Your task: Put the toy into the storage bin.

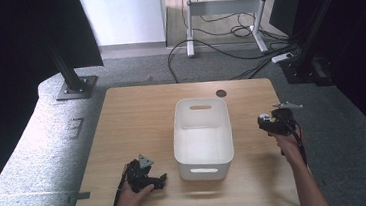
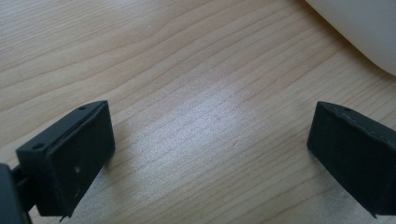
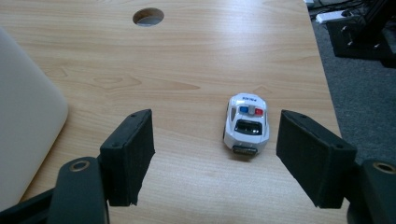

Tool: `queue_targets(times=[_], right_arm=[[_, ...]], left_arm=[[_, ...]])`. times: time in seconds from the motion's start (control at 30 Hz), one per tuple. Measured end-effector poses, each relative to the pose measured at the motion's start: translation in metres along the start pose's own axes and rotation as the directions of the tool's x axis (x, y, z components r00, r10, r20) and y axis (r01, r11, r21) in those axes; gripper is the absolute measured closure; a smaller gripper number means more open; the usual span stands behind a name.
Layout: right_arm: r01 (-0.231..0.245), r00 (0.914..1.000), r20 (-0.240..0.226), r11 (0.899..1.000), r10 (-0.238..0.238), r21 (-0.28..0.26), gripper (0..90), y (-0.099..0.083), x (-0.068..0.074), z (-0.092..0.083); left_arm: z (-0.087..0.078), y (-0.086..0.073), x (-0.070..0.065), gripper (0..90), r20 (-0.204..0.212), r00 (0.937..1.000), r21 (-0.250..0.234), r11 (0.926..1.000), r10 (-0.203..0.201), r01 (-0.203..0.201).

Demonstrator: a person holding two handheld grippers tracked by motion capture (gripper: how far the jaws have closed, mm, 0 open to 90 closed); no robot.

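A small white toy police car (image 3: 246,123) with red and blue roof lights stands on the wooden table (image 1: 137,122), near its right edge. My right gripper (image 3: 217,142) is open. The car sits just ahead of its jaws, nearer the right one, and neither pad touches it. In the high view the right gripper (image 1: 269,121) is right of the white bin (image 1: 202,136). My left gripper (image 1: 158,180) rests low at the table's front left, and its jaws (image 2: 210,154) stand wide open over bare wood.
The white bin's rounded wall shows at the left of the right gripper view (image 3: 23,121) and in the corner of the left gripper view (image 2: 364,28). A round cable hole (image 3: 148,16) lies beyond the car. Cables and a power strip (image 1: 285,57) lie on the floor behind.
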State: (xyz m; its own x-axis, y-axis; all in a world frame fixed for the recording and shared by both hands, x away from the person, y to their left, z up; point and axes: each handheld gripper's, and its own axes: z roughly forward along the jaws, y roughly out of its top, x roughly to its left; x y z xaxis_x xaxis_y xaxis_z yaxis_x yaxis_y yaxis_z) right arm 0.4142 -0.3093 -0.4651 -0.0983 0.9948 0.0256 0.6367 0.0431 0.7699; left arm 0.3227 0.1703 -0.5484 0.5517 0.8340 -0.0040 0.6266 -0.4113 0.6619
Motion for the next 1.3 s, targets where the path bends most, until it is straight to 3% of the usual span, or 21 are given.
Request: queue_targets(times=[0.17,0.57,1.3], right_arm=[[0.009,0.9999,0.012,1.000,-0.009,0.007,27.7,0.004,-0.002,0.004],[-0.024,0.9996,0.014,1.000,0.024,0.019,29.4,0.007,-0.008,0.013],[-0.043,0.9987,0.030,0.997,0.042,0.060,29.5,0.006,-0.022,0.036]], left_arm=[[0.000,0.000,0.000,0.8,0.000,1.0000,0.000,1.0000,0.000,0.000],[0.000,0.000,0.000,0.8,0.000,1.0000,0.000,1.0000,0.000,0.000],[0.000,0.000,0.000,0.6,-0.001,1.0000,0.000,1.0000,-0.001,0.001]])
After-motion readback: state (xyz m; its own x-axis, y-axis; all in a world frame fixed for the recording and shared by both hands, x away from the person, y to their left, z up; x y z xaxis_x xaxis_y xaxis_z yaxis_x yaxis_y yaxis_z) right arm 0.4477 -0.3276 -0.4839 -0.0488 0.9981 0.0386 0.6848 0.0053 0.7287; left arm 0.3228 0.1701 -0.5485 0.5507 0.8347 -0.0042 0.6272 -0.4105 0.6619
